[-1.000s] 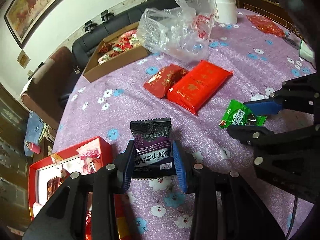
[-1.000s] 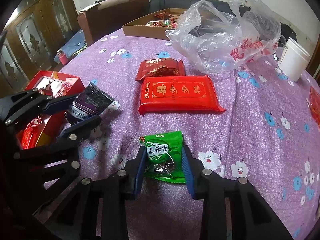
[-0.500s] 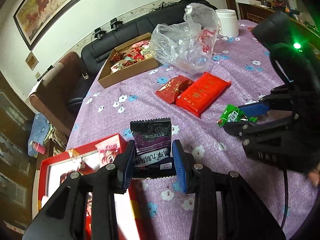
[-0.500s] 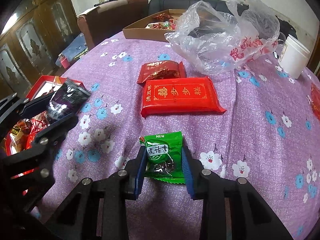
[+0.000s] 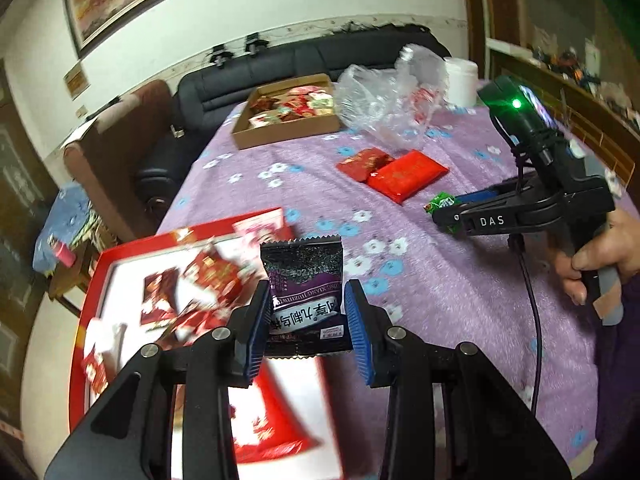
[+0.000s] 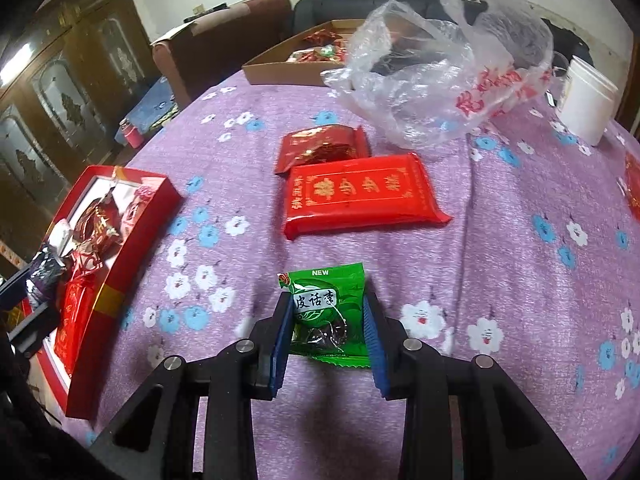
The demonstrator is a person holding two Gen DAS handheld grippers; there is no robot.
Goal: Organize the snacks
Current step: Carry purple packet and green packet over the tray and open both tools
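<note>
- A dark purple snack packet point(image 5: 306, 280) is held between the blue pads of the left tool point(image 5: 306, 322); the packet is clamped at both side edges and stands upright.
- The held purple packet is seen above the right edge of the red gift box point(image 5: 86, 320), where the box meets the purple flowered table point(image 5: 460, 288).
- Red wrapped snacks point(image 5: 208, 276) are seen lying inside the box, blurred in the left wrist view.
- A green snack packet point(image 6: 329, 314) is gripped between the pads of the right tool point(image 6: 329, 332), its printed face up, near the table's surface; whether it touches the cloth cannot be told.
- The right tool is seen from the left wrist view at the right side of the table, held by a hand point(image 5: 596, 252) on its handle.
- A large flat red packet point(image 6: 360, 196) lies far beyond the green packet, with a smaller red packet point(image 6: 322, 148) touching its far edge.
- Farther back, a crumpled clear plastic bag point(image 6: 440, 84) rests on the table, with a cardboard tray point(image 6: 280, 68) of sweets to its left and a white tub point(image 6: 586, 100) to its right.
</note>
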